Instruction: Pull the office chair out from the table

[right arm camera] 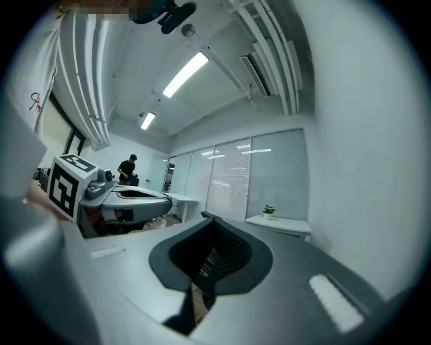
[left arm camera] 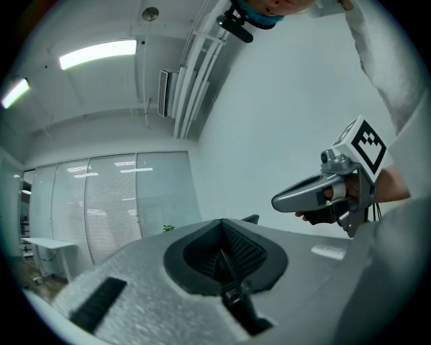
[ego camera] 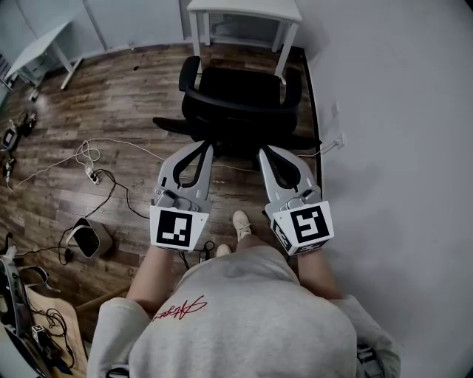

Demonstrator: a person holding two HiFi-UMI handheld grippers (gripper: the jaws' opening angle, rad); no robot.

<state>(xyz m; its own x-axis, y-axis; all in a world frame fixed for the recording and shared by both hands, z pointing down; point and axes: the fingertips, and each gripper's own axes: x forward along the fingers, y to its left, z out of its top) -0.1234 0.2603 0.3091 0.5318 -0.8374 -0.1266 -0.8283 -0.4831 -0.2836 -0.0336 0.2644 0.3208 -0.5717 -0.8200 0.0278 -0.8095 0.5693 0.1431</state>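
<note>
While left gripper [ego camera: 205, 145] and right gripper [ego camera: 264, 150] are shut, empty, office chair [ego camera: 240, 90] faces table [ego camera: 244, 9], backrest [ego camera: 238, 122] toward person [ego camera: 244, 325]

"Where are your fingers?"

"Tips together on both. My left gripper [ego camera: 204, 146] and right gripper [ego camera: 267, 150] sit side by side at the office chair's [ego camera: 240, 100] backrest."

"And the chair?"

"On the wood floor [ego camera: 111, 103], facing the white desk [ego camera: 244, 10], close to it."

Colours: chair [ego camera: 240, 100] black; worktop [ego camera: 244, 9] white; floor [ego camera: 111, 96] brown, wood-plank grain; left claw [ego camera: 201, 145] and right claw [ego camera: 264, 150] — grey, cubes with black-and-white square markers; sweatshirt [ego camera: 244, 317] grey, red script; wall [ego camera: 399, 111] pale grey.
</note>
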